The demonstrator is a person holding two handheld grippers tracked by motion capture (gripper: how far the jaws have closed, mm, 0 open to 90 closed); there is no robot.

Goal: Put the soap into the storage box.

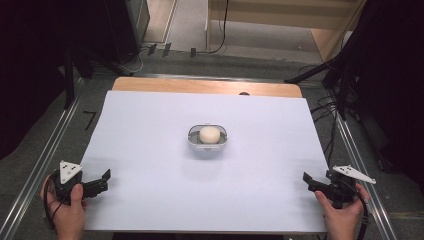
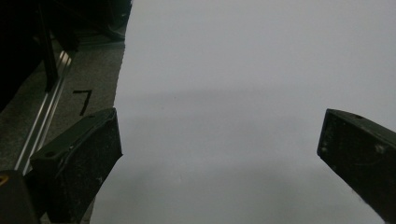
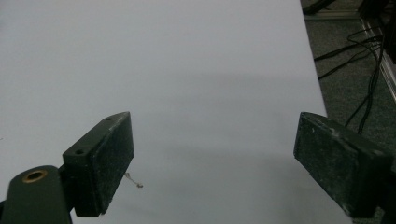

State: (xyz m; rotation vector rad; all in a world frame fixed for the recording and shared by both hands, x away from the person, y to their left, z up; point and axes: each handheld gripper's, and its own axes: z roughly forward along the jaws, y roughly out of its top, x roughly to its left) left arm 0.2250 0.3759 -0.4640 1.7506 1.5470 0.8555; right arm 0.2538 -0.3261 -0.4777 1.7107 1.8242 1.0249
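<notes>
Tongs, both left [image 1: 102, 180] and right [image 1: 309, 181], stand wide and empty at the near corners of the surface [image 1: 150, 150]. Pale ball [image 1: 209, 134] sits in a small tray [image 1: 192, 141] mid-surface; reaching it looks next.

Dim room, white sheet [image 1: 150, 150] evenly lit from above; soft shadows on it, dark corners far left and right. Gripper views grainy, near jaws slightly blurred.
</notes>
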